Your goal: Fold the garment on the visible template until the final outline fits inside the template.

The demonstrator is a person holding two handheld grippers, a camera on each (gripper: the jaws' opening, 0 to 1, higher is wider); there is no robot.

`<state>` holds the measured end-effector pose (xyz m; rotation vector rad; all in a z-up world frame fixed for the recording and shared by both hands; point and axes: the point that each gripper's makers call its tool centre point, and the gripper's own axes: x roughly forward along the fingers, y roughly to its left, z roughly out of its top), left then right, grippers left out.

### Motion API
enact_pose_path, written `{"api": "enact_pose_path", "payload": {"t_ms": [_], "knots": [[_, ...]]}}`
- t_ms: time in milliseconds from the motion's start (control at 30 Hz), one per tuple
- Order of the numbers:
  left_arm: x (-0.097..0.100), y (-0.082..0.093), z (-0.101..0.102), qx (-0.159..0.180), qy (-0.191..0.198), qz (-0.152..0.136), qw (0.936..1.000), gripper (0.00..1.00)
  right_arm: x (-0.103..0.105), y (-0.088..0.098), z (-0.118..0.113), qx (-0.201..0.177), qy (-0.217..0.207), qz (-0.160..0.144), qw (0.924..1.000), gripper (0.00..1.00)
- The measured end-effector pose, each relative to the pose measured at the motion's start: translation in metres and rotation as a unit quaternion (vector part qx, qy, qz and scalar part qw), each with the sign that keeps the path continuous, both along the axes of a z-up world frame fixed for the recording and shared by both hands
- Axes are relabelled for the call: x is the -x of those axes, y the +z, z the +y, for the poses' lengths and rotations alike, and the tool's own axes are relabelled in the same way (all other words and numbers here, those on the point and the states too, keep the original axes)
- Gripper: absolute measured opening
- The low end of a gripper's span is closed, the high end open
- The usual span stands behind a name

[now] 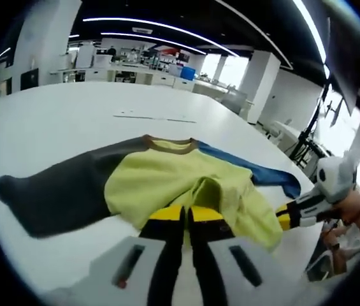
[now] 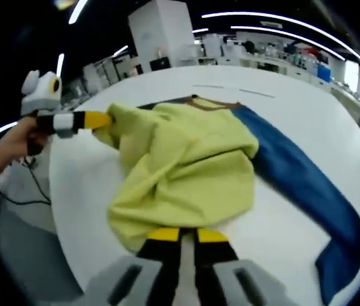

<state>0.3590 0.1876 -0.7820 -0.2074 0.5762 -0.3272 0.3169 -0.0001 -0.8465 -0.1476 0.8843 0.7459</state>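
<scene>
A: Garment lies on the big white table, collar at the far side, hem toward the two grippers. Yellow body, brown collar band, one dark grey sleeve, one blue sleeve.

B: Same shirt from the right gripper view: garment bunched and lifted along its near edge, blue sleeve running out flat to the right and nearer, table bare beyond it.

A: Left gripper: jaws drawn together, the yellow hem folded up right at the tips. Clamped on the garment, by the look of it.

B: Right gripper: jaws also close together, yellow cloth heaped over the tips. Gripping the hem too.

A: The right gripper comes in from the right in the left gripper view, its tip against the yellow corner, a hand behind it.

B: And the left gripper comes in from the left in mine, yellow tip pushed into the bunched corner, a hand holding it.

A: Grey sleeve spread out flat to the left, well away from both grippers.

B: A faint line on the table beyond the collar; whether it marks the template, cannot tell. Benches and shelving far across the room.
</scene>
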Motion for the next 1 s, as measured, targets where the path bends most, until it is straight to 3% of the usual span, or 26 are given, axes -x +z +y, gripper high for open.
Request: {"api": "enact_pose_path", "payload": {"t_ms": [400,633,1000], "knots": [[0.015,0.008,0.020,-0.017,-0.001,-0.001,0.9999,0.00,0.006,0.010,-0.014,-0.003,-0.020,0.004,0.9998,0.00],[0.035,0.013,0.038,-0.043,-0.011,-0.002,0.9990,0.00,0.017,0.022,-0.028,-0.006,-0.049,0.003,0.9988,0.00],[0.069,0.010,0.053,-0.052,-0.023,0.011,0.9983,0.00,0.038,0.030,-0.042,-0.002,-0.080,0.006,0.9968,0.00]]}}
